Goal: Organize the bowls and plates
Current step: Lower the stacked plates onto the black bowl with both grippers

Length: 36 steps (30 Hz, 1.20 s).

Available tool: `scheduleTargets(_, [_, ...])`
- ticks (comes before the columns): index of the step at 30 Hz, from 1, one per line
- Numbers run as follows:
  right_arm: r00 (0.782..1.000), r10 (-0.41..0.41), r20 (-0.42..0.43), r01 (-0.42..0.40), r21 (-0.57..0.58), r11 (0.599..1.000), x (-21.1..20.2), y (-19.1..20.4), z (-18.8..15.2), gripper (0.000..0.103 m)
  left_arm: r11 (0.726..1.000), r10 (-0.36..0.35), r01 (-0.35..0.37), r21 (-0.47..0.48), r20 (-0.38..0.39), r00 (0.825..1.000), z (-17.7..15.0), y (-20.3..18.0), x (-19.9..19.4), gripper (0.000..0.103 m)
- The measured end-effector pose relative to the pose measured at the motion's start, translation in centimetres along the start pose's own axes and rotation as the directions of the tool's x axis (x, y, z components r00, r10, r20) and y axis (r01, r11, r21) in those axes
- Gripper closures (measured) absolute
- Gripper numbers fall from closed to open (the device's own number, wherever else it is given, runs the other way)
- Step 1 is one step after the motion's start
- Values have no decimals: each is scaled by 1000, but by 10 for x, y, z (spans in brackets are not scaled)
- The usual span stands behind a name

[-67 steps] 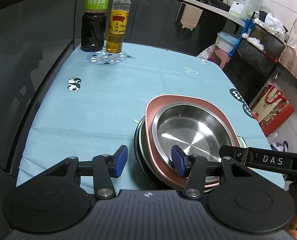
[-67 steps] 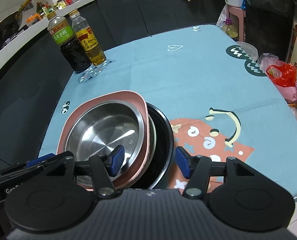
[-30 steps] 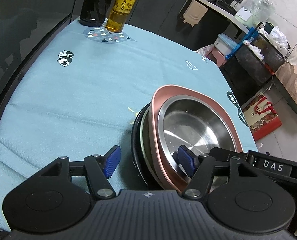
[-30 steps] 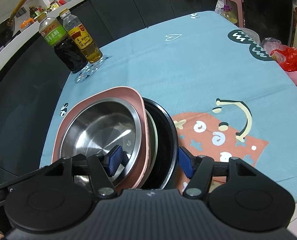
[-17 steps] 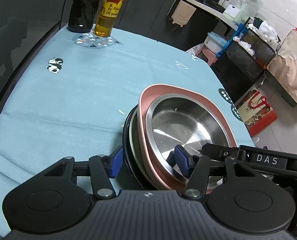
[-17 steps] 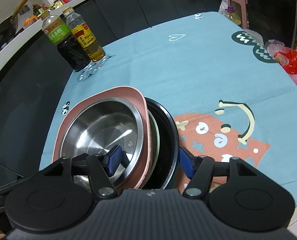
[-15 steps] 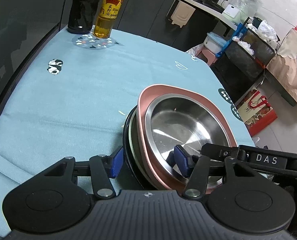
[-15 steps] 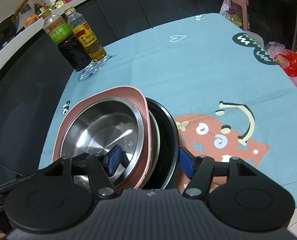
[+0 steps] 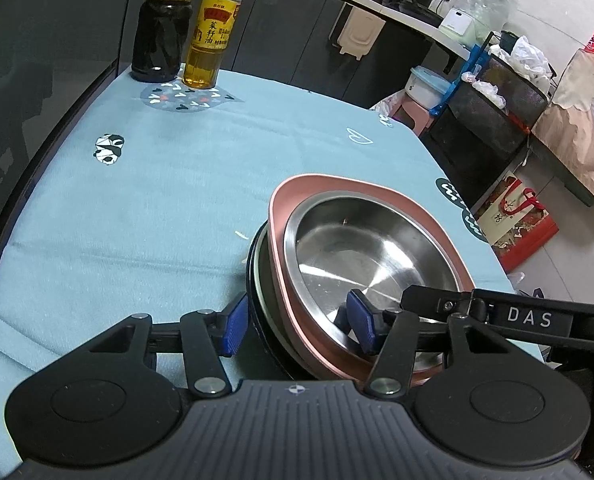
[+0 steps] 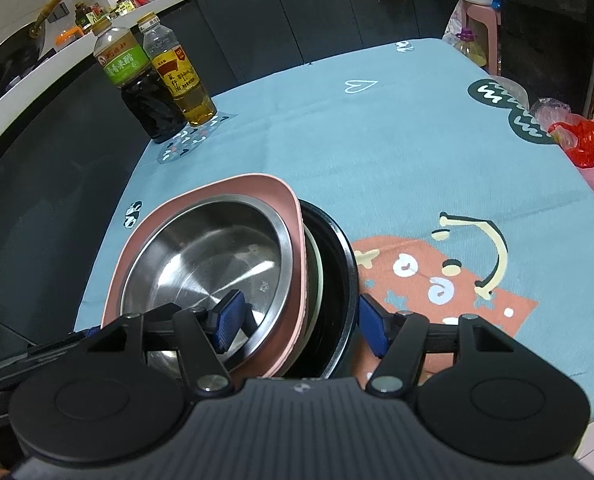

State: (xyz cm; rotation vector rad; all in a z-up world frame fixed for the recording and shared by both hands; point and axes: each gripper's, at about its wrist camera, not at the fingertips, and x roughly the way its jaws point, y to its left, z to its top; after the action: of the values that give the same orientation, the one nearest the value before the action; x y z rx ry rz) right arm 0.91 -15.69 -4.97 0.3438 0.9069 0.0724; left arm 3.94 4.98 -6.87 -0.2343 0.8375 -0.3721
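Both tongs straddle the stack's near rim from opposite sides. My left gripper (image 9: 297,322) has one pad outside the black bowl (image 9: 257,312) and the other inside the steel bowl (image 9: 377,256); its jaws sit against the stack, clamped across all the rims. My right gripper (image 10: 299,320) mirrors that, one pad in the steel bowl (image 10: 217,260), the other outside the black bowl (image 10: 337,280); whether it presses I cannot tell.

I count four nested pieces: the steel bowl on top, a pink dish (image 9: 281,216) under it, a pale plate (image 10: 317,280) (only a sliver of edge shows), and the black bowl at the bottom. The stack sits at the near edge of the blue tablecloth (image 9: 157,208).

Each gripper crosses the other's view near the stack. Far left stand two bottles, touching: a dark vinegar bottle (image 9: 163,36) and a yellow oil bottle (image 9: 211,40). Beyond the table's far right are a pink stool (image 10: 479,20) and a red bag (image 9: 517,228).
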Motion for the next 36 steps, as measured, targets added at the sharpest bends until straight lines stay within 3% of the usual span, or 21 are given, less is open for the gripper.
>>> scheduleTargets(23, [1000, -3, 17, 4, -23, 1000, 2, 5, 10, 41, 1000, 15, -15, 2, 16, 1000, 12, 0, 3, 53])
scheduleTargets(36, [999, 2, 38, -1, -32, 999, 9, 6, 28, 42, 1000, 27, -27, 3, 42, 999, 35, 1, 15, 53])
